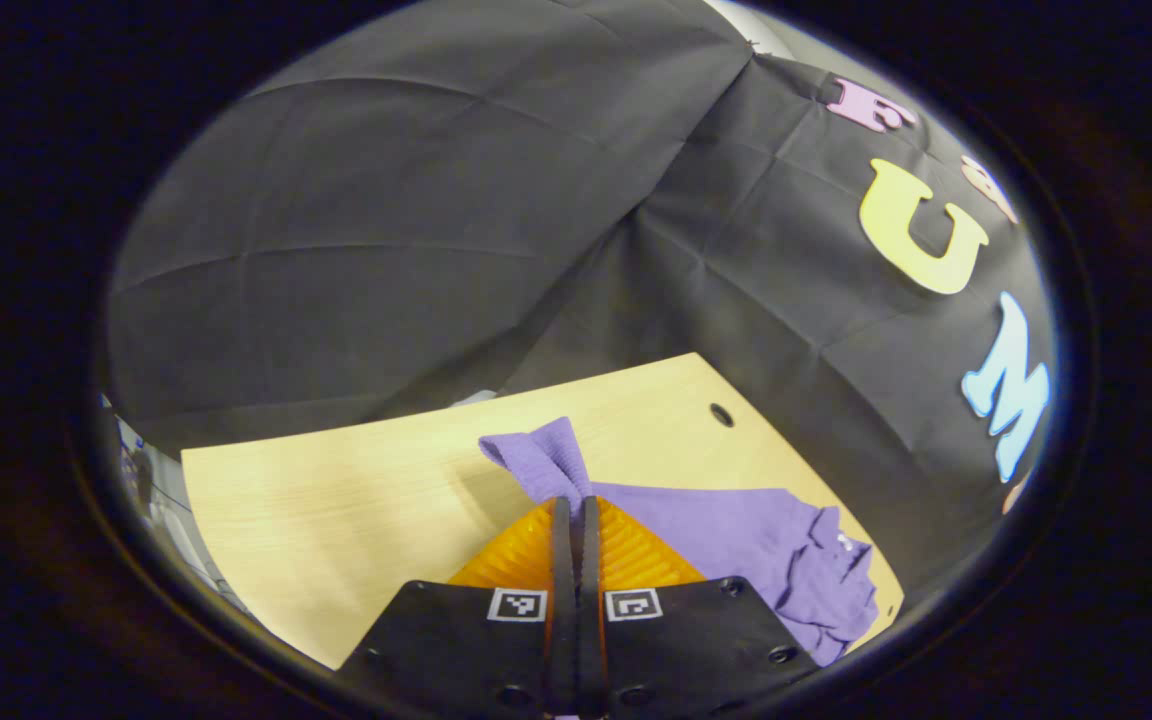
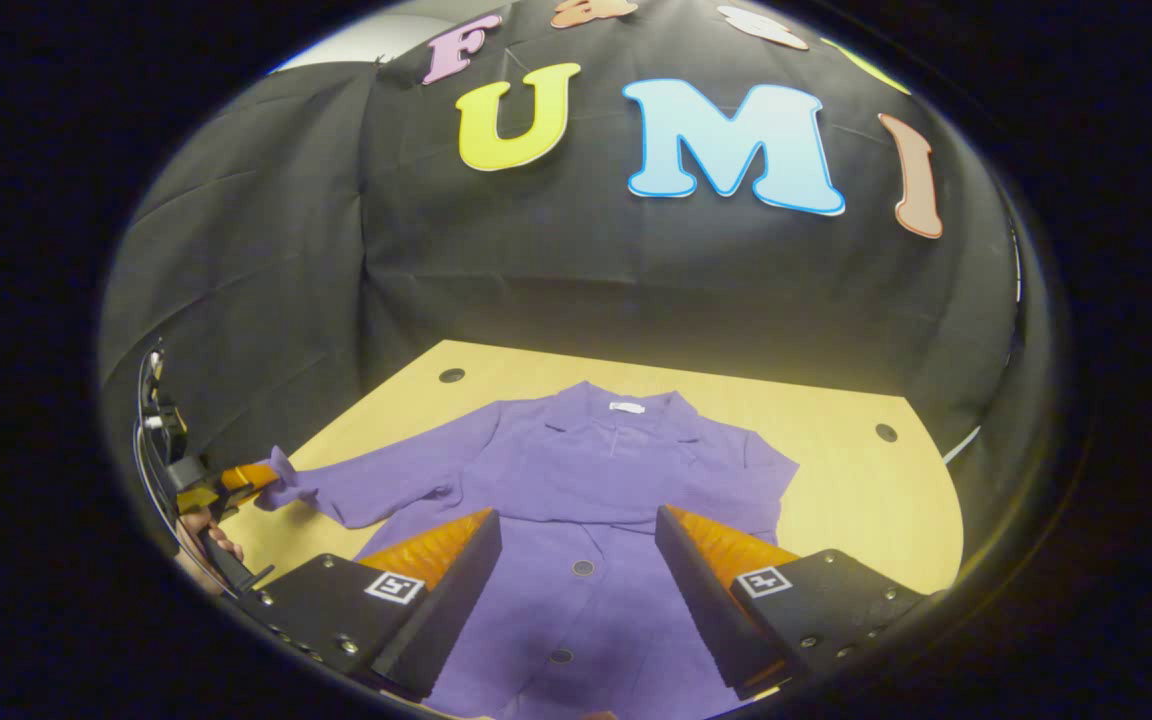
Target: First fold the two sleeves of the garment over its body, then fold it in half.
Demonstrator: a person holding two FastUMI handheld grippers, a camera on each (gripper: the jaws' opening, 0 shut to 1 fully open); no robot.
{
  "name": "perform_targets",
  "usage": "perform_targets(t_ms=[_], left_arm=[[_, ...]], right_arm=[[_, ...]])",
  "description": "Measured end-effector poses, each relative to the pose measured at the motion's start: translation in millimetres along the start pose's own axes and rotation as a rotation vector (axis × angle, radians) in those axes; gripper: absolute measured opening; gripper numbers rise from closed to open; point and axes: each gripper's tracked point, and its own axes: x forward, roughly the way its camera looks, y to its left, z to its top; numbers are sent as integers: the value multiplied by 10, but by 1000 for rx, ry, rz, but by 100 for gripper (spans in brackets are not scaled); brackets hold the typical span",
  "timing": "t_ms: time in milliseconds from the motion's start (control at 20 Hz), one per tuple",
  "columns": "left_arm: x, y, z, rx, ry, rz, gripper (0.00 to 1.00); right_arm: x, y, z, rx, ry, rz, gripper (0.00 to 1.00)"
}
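The purple shirt (image 2: 576, 480) lies flat on my table (image 2: 866, 480). One sleeve looks already folded; my left tongs (image 1: 576, 515) pinch the other sleeve's cuff (image 1: 541, 460), my right tongs (image 2: 576, 570) hover released. Halving remains.

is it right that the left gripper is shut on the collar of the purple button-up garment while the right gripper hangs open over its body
Not quite: the left gripper is shut on the cuff of a sleeve, not the collar, as the left gripper view shows. The rest holds: the right gripper hangs open over the body of the purple button-up garment on the light wooden table.
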Motion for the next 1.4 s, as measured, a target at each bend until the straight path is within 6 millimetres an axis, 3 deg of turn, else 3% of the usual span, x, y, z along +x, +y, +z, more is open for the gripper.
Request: perform_targets(t_ms=[350, 800, 1100, 1400], left_arm=[[-27, -1112, -188, 61, 36, -175, 7], [-123, -2677, -773, 176, 122, -403, 7], [-305, -3647, -1355, 316, 173, -573, 7], [-499, -4226, -2036, 433, 250, -681, 7]], right_arm=[[-51, -307, -131, 51, 1, -46, 95], [-150, -766, -382, 151, 19, -115, 97], [-277, -1128, -561, 216, 30, -167, 95], [-459, -1521, -728, 242, 38, -236, 97]])
